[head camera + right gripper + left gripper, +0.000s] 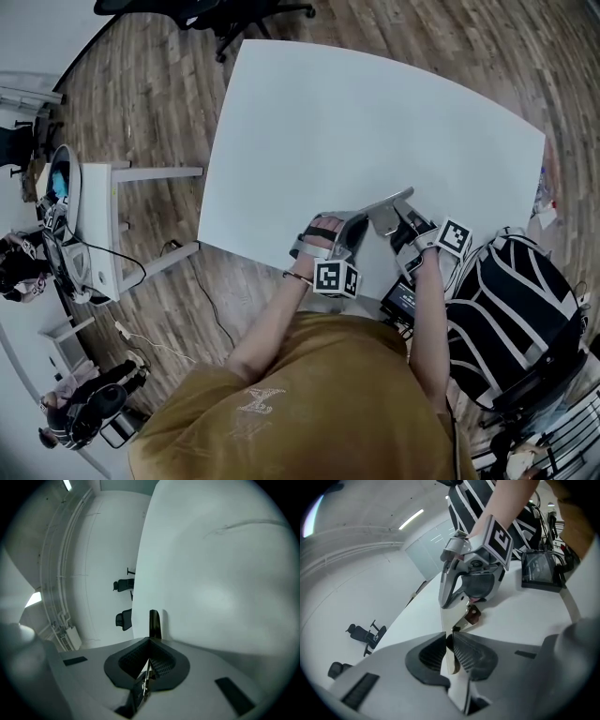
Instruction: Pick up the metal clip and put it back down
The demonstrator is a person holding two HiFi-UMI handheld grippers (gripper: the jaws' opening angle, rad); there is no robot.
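Gripping one end each, the left gripper and the right gripper meet over the near edge of the white table, with the metal clip held between them. In the left gripper view its ribbed pads are clamped flat on a thin plate of the clip. The right gripper faces it from the far side and pinches the other end. In the right gripper view that tool's jaws are likewise clenched, with a dark strip of the clip sticking out past the tips toward the tabletop. Whether the clip touches the table cannot be told. A small screen device sits at the near right edge of the table, beside a black-and-white bag. An office chair stands on the wooden floor at the far side.
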